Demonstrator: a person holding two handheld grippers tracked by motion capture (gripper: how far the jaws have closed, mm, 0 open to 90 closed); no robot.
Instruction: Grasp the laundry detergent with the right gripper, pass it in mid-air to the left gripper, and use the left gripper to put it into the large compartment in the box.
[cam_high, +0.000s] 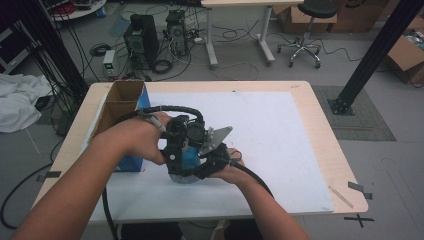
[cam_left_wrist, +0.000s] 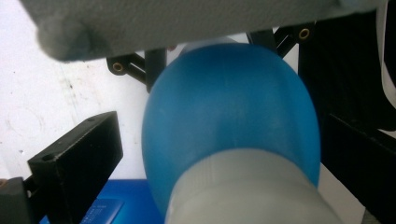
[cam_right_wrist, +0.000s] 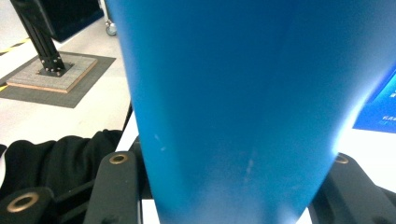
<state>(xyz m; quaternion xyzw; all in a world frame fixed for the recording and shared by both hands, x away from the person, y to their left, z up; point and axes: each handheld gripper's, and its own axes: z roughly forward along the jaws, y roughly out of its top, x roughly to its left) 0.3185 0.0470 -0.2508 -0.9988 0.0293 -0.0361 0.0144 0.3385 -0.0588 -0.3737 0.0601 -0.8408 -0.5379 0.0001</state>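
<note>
A blue bottle (cam_high: 188, 161) with a pale grey cap end (cam_left_wrist: 247, 191) is held over the white mat between both hands. In the right gripper view the blue body (cam_right_wrist: 233, 93) spans the gap between the two black jaws, and my right gripper (cam_right_wrist: 229, 186) is shut on it. My right gripper (cam_high: 216, 159) comes at the bottle from the right, my left gripper (cam_high: 181, 134) from above and to the left. In the left gripper view the bottle (cam_left_wrist: 233, 107) lies between the jaws of my left gripper (cam_left_wrist: 224, 144). Bare mat shows between the left jaw and the bottle, so this gripper stands open.
An open cardboard box (cam_high: 121, 97) with blue sides (cam_high: 131, 162) stands at the table's left, close to my left hand. The white mat (cam_high: 275, 140) covers most of the wooden table (cam_high: 330, 150). Computers, cables and a stool stand on the floor beyond.
</note>
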